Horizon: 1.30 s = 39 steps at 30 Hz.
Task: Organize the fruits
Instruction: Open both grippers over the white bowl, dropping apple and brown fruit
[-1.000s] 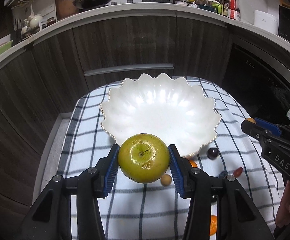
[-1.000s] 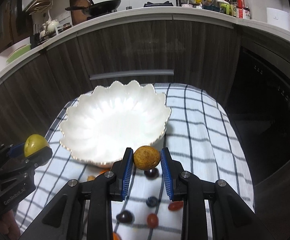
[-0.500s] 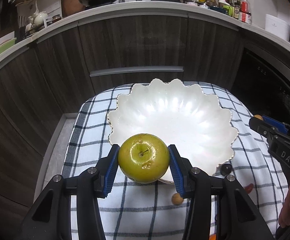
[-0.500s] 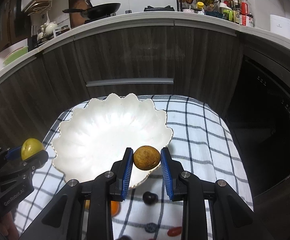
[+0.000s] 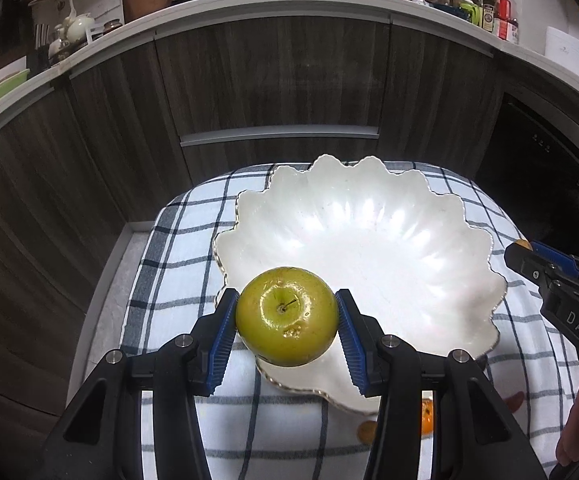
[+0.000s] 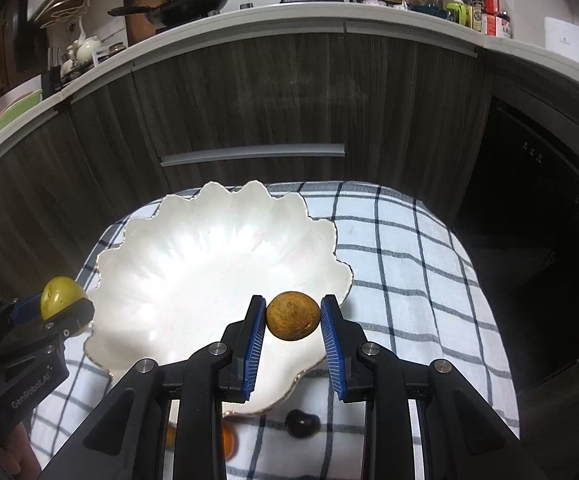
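My left gripper is shut on a green apple and holds it over the near left rim of a white scalloped bowl. My right gripper is shut on a small brown round fruit over the bowl's near right rim. The left gripper with the apple shows at the left of the right wrist view. The right gripper shows at the right of the left wrist view. The bowl is empty.
The bowl stands on a blue-checked cloth over a small table. A dark cherry and an orange fruit lie on the cloth near the bowl. Dark wooden cabinets stand beyond the far edge.
Both grippers have moved forward with their fruits, from over the cloth in front of the bowl to over its near rim. The loose fruits have dropped out of view below.
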{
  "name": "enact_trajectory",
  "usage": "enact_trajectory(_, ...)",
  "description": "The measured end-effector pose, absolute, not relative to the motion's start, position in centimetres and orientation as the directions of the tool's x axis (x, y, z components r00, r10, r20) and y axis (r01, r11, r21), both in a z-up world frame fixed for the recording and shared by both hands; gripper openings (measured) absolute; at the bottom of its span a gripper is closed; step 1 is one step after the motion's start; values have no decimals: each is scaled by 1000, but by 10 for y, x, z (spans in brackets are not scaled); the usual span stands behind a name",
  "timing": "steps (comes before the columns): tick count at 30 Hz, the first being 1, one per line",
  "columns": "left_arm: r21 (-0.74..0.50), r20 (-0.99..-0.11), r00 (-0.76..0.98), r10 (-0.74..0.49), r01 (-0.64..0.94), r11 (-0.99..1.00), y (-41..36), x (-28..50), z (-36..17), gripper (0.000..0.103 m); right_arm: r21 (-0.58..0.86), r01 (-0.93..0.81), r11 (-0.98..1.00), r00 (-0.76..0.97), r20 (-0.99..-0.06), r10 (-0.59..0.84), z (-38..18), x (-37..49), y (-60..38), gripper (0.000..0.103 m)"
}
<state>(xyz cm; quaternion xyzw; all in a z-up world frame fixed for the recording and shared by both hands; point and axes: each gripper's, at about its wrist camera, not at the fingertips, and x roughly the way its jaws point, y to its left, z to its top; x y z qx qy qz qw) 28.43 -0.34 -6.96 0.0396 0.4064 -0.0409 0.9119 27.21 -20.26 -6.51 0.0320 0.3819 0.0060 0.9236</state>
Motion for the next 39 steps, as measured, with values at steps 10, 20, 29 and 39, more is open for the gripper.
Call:
enact_trajectory(10, 25, -766, 641, -50, 108, 994, 0, 300, -83, 48, 73, 22, 997, 669, -743, 40, -81, 293, -199, 30)
enact_trajectory(20, -8, -783, 618, -77, 113, 994, 0, 303, -87, 48, 73, 18, 997, 650, -759, 43, -91, 299, -198, 30)
enact_trajectory(29, -34, -782, 618, -81, 88, 996, 4, 297, -92, 75, 52, 37, 998, 666, -746, 14, -88, 296, -200, 67)
enact_trajectory(39, -12, -763, 644, -60, 79, 997, 5, 294, -80, 87, 46, 46, 998, 675, -738, 3, -83, 290, -202, 68)
